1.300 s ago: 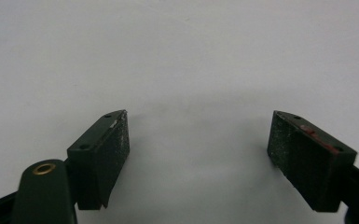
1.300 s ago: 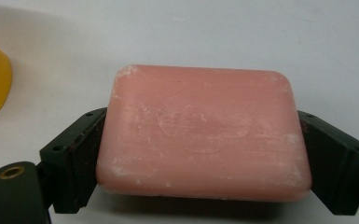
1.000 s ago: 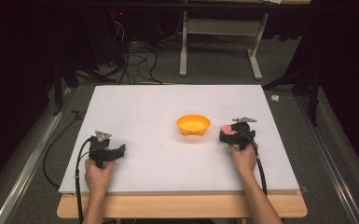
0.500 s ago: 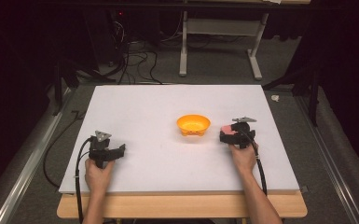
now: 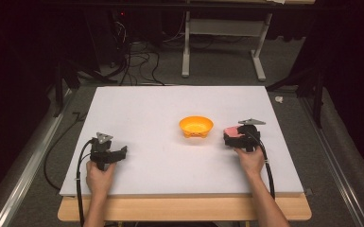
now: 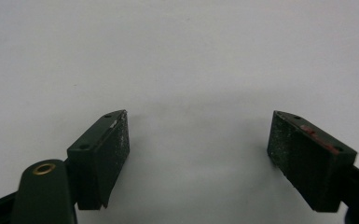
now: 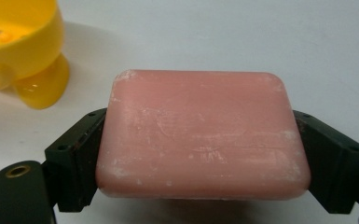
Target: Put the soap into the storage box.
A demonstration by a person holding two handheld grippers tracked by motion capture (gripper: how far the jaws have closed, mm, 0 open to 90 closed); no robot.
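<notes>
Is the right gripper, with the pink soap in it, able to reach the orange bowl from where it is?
Probably yes. The right gripper holds the soap just beside the bowl, and only bare table lies between them.

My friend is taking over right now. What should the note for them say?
Right gripper: fingers closed on the pink soap bar, low over the white table, just right of the yellow bowl.
Left gripper: open, holding nothing, resting near the table's front left.
Done: the soap is gripped.
Left: probably carry the soap to the bowl and set it inside; the bowl looks empty.
</notes>
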